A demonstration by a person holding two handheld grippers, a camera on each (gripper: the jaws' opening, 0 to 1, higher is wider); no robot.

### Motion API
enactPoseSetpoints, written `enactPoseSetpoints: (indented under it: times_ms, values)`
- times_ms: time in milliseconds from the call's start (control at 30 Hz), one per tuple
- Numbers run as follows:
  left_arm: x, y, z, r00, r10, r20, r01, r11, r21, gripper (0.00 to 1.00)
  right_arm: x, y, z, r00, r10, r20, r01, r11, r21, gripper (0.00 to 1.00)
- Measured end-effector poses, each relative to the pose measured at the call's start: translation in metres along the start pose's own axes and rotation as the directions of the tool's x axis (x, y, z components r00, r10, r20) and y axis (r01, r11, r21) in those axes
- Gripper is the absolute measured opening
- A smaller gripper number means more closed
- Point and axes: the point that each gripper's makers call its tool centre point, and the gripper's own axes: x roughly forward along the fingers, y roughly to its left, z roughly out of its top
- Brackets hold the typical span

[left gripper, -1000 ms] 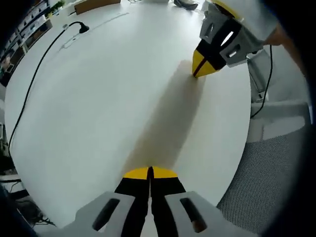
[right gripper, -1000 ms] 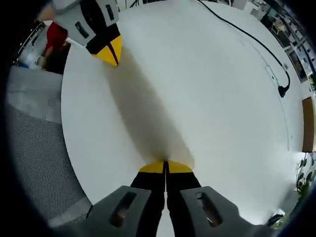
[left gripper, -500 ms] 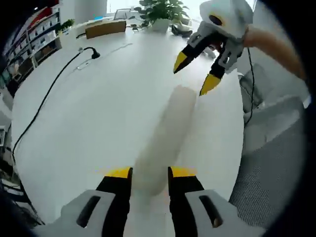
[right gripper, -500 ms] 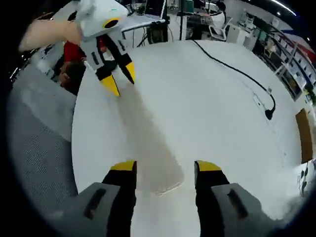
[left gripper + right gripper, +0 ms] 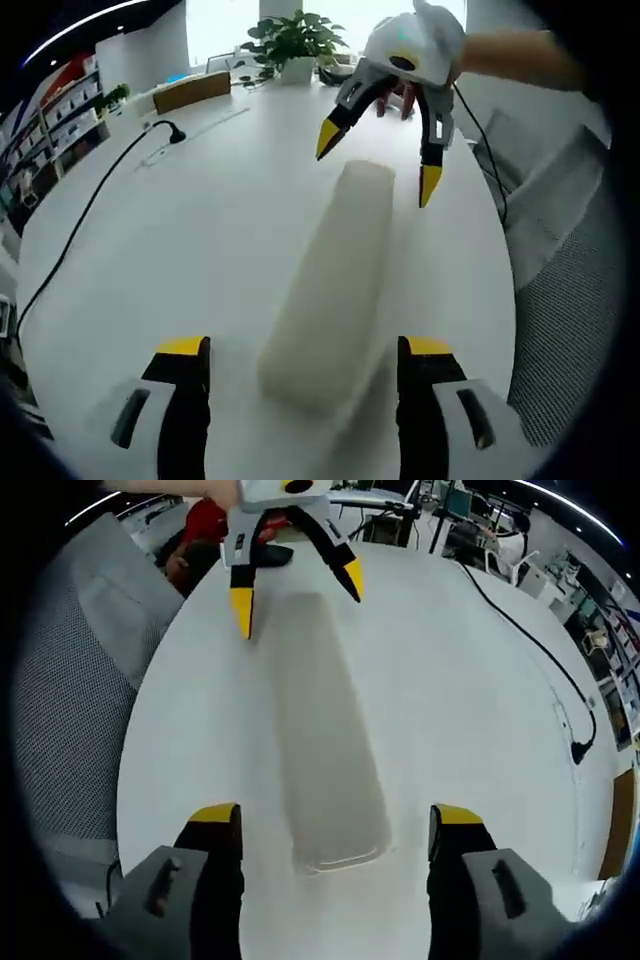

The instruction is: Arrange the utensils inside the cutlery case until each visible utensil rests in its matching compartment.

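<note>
White, the closed cutlery case (image 5: 330, 290) now lies between both released tools, left tool (image 5: 305, 350) and right tool (image 5: 335, 815), spread wide from clenched, utensils still hidden.

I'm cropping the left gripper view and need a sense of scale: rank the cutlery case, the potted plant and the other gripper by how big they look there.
1. cutlery case, clearly largest.
2. right gripper.
3. potted plant, smallest, but it stands farthest away, so its true size is unsure.
</note>
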Motion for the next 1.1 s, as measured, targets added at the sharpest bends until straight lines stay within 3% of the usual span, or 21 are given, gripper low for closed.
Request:
enactPoseSetpoints:
  times_ms: [100, 233, 300, 433, 1100]
  values:
    - [0.002, 0.0, -0.002, 1.0, -0.003, -0.014, 0.004, 0.999, 0.05, 0.53, 0.004, 0.002, 0.0, 1.0, 0.017, 0.024, -0.018, 0.999, 0.029, 0.66]
    - [0.005, -0.007, -0.001, 1.0, -0.013, -0.014, 0.014, 0.997, 0.08, 0.47, 0.006, 0.004, -0.008, 1.0, 0.022, -0.011, -0.022, 1.0, -0.019, 0.48]
    - [0.004, -0.008, -0.001, 1.0, -0.006, -0.017, 0.008, 0.994, 0.113, 0.47, 0.006, 0.006, -0.006, 1.0, 0.021, 0.012, -0.021, 1.0, 0.005, 0.41]
    - [0.002, -0.012, -0.003, 1.0, -0.005, -0.016, 0.007, 0.994, 0.112, 0.47, 0.006, 0.012, -0.007, 1.0, 0.012, 0.02, -0.012, 1.0, 0.004, 0.41]
    - [-0.017, -0.072, -0.035, 0.999, -0.008, -0.049, 0.015, 0.989, 0.146, 0.47, 0.001, 0.092, -0.001, 0.998, -0.006, 0.062, 0.005, 1.0, 0.02, 0.41]
